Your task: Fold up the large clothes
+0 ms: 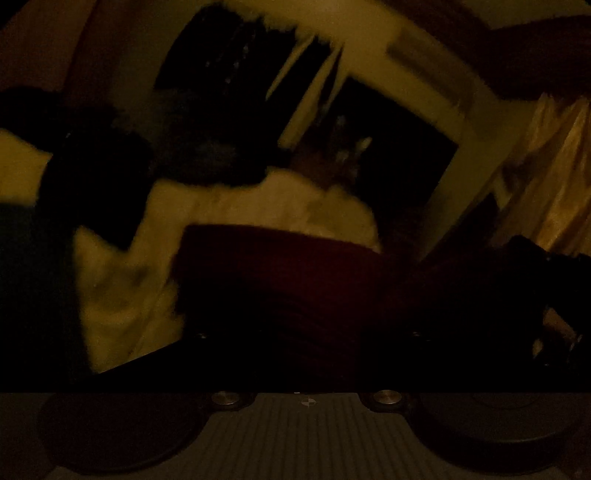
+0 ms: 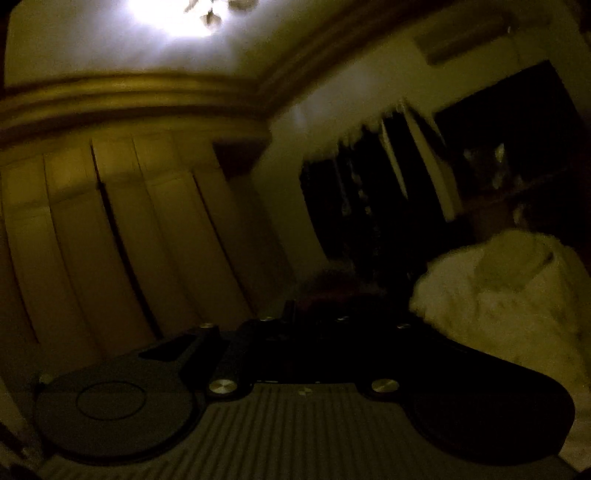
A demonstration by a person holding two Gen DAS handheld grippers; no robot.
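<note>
The scene is very dark and blurred. In the left wrist view a dark red garment point(image 1: 295, 288) fills the space in front of my left gripper point(image 1: 306, 332) and hides its fingers; the fabric seems to hang from it. A person in a pale top point(image 1: 258, 206) stands behind it. In the right wrist view my right gripper point(image 2: 317, 314) points upward toward the room, its fingers close together with a bit of dark red cloth point(image 2: 332, 291) at their tips. The person's pale top point(image 2: 509, 295) is at the right.
A wardrobe with pale doors point(image 2: 110, 240) stands at the left, a ceiling lamp point(image 2: 184, 18) glows above. Dark hanging clothes point(image 2: 369, 203) are on the wall behind. A pale curtain point(image 1: 546, 177) is at the right in the left wrist view.
</note>
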